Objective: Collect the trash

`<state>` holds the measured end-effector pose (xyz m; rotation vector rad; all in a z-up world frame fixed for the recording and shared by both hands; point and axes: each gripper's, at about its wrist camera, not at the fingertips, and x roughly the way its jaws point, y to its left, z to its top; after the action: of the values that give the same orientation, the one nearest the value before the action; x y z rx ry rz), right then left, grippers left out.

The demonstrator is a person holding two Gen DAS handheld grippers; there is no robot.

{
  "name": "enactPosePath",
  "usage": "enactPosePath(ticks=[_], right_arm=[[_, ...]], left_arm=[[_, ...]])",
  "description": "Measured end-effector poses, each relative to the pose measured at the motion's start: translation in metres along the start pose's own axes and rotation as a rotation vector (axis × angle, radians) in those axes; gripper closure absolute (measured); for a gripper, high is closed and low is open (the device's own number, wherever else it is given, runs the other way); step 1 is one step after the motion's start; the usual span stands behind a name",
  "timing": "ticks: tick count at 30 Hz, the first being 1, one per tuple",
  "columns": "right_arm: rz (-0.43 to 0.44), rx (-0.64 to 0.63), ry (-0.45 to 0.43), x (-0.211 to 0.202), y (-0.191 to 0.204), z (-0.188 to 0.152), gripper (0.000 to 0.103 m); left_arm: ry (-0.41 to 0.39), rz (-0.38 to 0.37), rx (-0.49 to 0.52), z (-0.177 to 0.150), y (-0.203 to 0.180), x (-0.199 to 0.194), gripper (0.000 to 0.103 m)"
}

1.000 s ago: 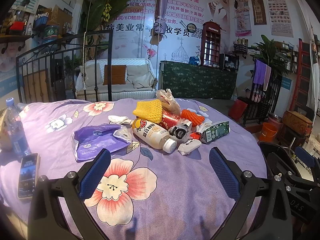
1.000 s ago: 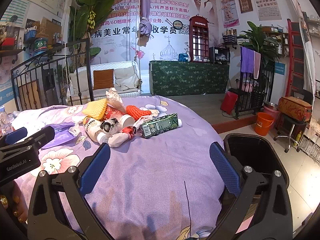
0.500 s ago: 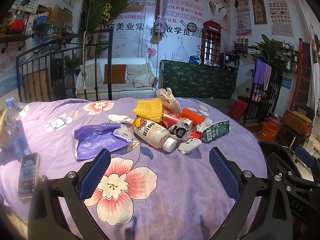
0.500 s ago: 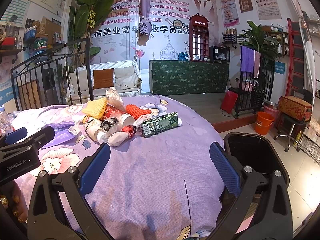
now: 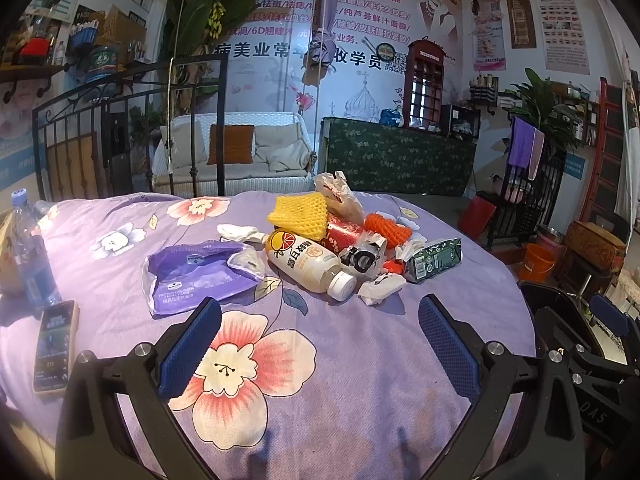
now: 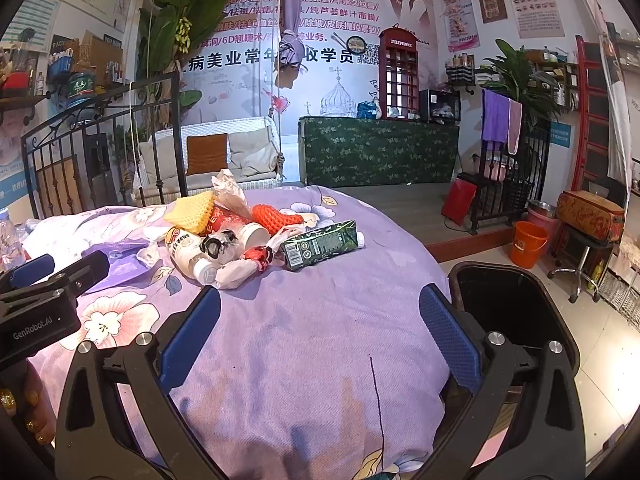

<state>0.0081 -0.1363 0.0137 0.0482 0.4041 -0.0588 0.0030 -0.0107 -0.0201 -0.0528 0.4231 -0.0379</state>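
Clearly nothing is collected yet. From the left wrist, the left gripper point(image 5: 316, 344) gapes wide and empty over the purple floral bedspread point(image 5: 360, 360); one cream plastic drink bottle point(image 5: 310, 264), one purple foil pouch point(image 5: 196, 274) and two foam nets wait untouched.

From the right wrist, the right gripper point(image 6: 316, 340) is equally wide; one green carton point(image 6: 320, 245) lies in the pile, one black bin point(image 6: 516, 312) beside the bed.

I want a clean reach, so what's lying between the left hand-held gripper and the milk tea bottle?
Nothing: in the left wrist view, only bare floral bedspread separates the open left hand-held gripper from the milk tea bottle.
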Motion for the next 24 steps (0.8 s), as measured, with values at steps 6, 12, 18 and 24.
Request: enactPosePath(ticks=[6, 12, 18, 24], right_arm=[[0.000, -0.004, 0.026, 0.006, 0.000, -0.002, 0.005], [0.002, -0.043, 0.096, 0.028, 0.003, -0.007, 0.005], [0.141, -0.116, 0.239, 0.064, 0.013, -0.013, 0.005], [0.189, -0.112, 0.323, 0.090, 0.018, -0.007, 0.005]], left_arm=[[0.031, -0.014, -0.005, -0.002, 0.005, 0.007, 0.006], [0.142, -0.065, -0.033, -0.010, 0.016, 0.024, 0.006], [0.269, -0.099, -0.030, -0.023, 0.030, 0.046, 0.006], [0.305, -0.106, -0.001, -0.020, 0.044, 0.058, 0.006]])
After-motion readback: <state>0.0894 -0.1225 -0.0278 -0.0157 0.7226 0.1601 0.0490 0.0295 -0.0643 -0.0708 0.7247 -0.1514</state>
